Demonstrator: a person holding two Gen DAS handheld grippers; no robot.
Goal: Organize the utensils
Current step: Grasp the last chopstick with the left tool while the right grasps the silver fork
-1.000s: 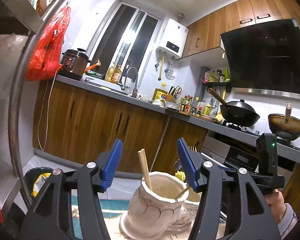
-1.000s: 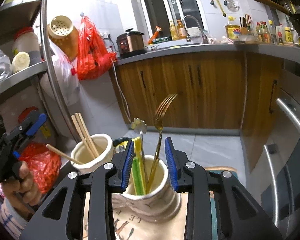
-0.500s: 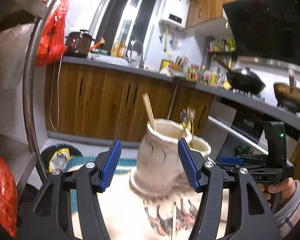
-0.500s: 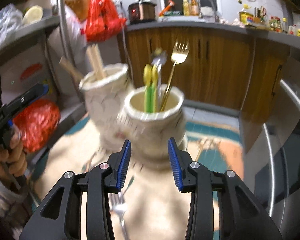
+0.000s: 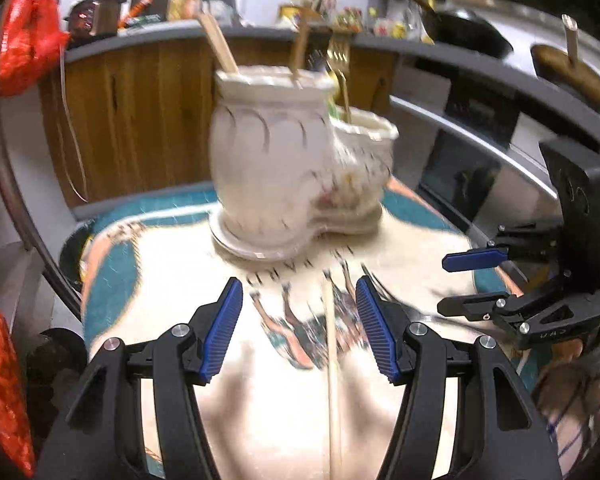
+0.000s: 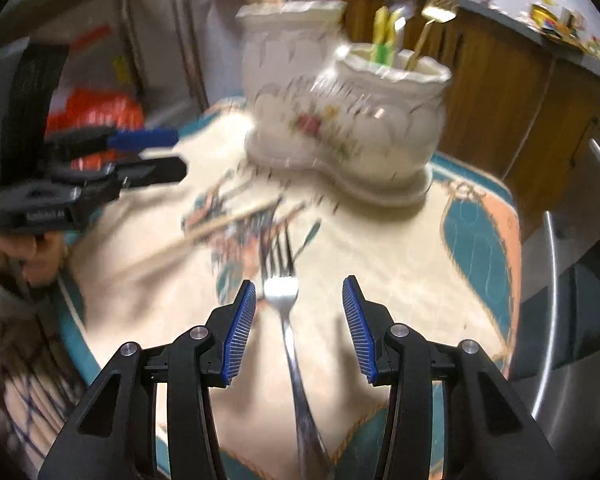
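the right tongs (image 6: 299, 328) hang over a silver metal fork (image 6: 285, 312) that lies flat on the tabletop, tines toward the pots; their blue pads stand apart on either side of the fork's neck without touching it, and they have just been widening with nothing clamped between them. the left tongs (image 5: 299, 328) are likewise released, spread on either side of a pale wooden chopstick (image 5: 332, 364) lying lengthwise under them, not pressing on it. the likely trouble: a thin flat fork on cloth gives the pads little to bite, so a closing pinch could skate over it, push it sideways, or bunch the cloth; the slim chopstick could roll away or tip out of a grip taken far from its middle. both views are smeared, so a hasty drop could also land off target. the 2 tongs work near each other, and carrying either piece to the cream ceramic double pot (image 6: 340, 120) could knock the gold fork (image 6: 436, 8) or the chopsticks already standing in it. the surface is a cream cloth with teal and peach border (image 6: 480, 232) and a printed figure pattern, laid over a small round tabletop. around it is a kitchen: wooden cabinets (image 5: 132, 120) under a grey counter, a red plastic bag (image 5: 24, 28) hanging at one side, a dark wok (image 5: 472, 36) on the stove.
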